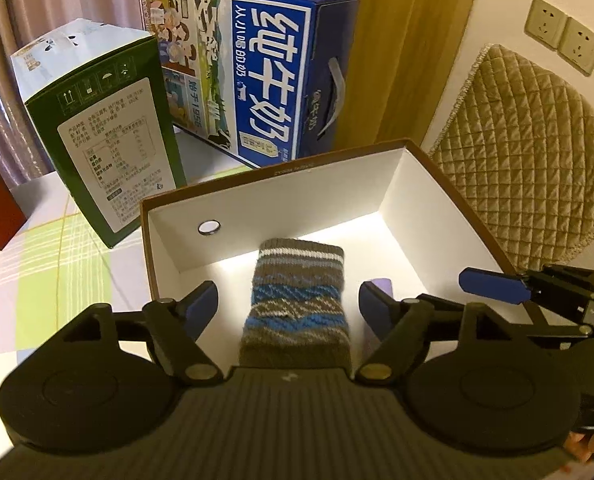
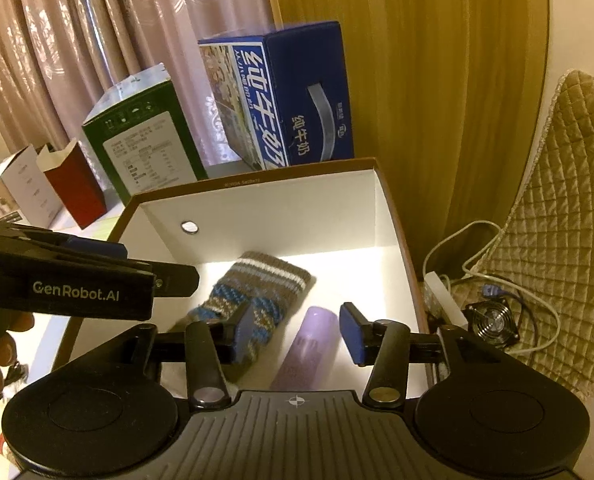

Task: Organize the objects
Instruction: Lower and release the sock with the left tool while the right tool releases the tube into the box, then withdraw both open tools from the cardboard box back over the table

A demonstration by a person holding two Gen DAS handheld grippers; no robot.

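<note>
A knitted sock (image 1: 297,300) with grey, blue and white stripes lies on the floor of an open box (image 1: 277,170), brown outside and white inside. My left gripper (image 1: 289,306) hangs over it, open, with the sock between the blue pads but not pressed by them. In the right wrist view the sock (image 2: 257,280) lies beside a pale purple tube (image 2: 313,344) in the same box (image 2: 257,183). My right gripper (image 2: 299,332) is open with the tube between its pads, untouched. Each gripper shows in the other's view: the right gripper (image 1: 493,286) at the right, the left gripper (image 2: 137,280) at the left.
Behind the box stand a blue milk carton (image 1: 265,72) and a green carton (image 1: 109,152); a red box (image 2: 77,184) and a white box (image 2: 21,188) stand further left. A quilted cushion (image 1: 525,152), cables (image 2: 497,280) and a small fan (image 2: 493,320) lie to the right. Curtains hang behind.
</note>
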